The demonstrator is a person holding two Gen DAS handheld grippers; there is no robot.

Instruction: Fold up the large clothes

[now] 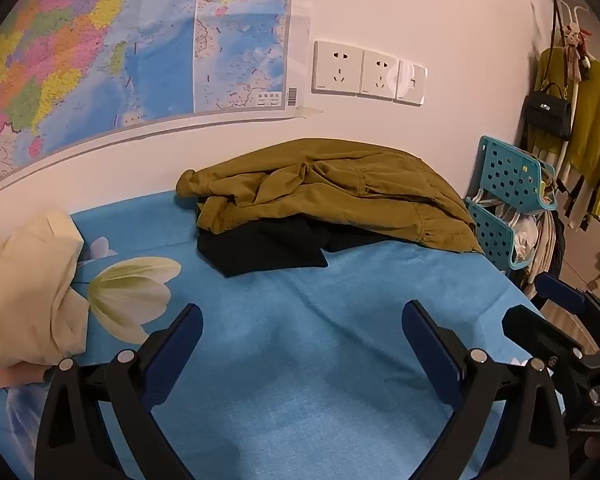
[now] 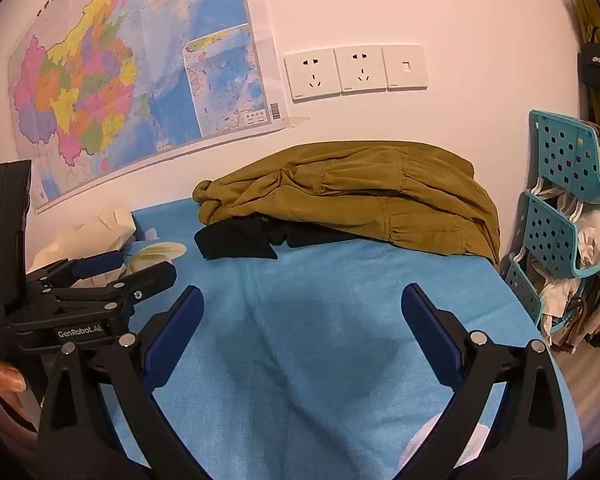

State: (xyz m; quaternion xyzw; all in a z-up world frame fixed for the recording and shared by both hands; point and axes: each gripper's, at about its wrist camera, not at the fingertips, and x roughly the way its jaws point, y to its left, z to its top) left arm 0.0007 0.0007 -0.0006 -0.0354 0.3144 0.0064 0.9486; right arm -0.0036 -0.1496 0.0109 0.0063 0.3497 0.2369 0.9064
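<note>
To the left of our left gripper lies a cream cloth. Both it and our right gripper stand spread wide with nothing between the fingers, over bare blue sheet. Ahead of both, against the wall, the olive jacket lies crumpled atop a black garment.

Bed sheet: blue woven cloth, matt, fine grain, under both tools. Ahead: olive jacket, soft matt cloth, creased, over black garment, matt. Left tool: black matt plastic, blue pads, shiny metal pins. Right tool: same. Map: glossy paper. Sockets: smooth white plastic. Basket: perforated teal plastic.
</note>
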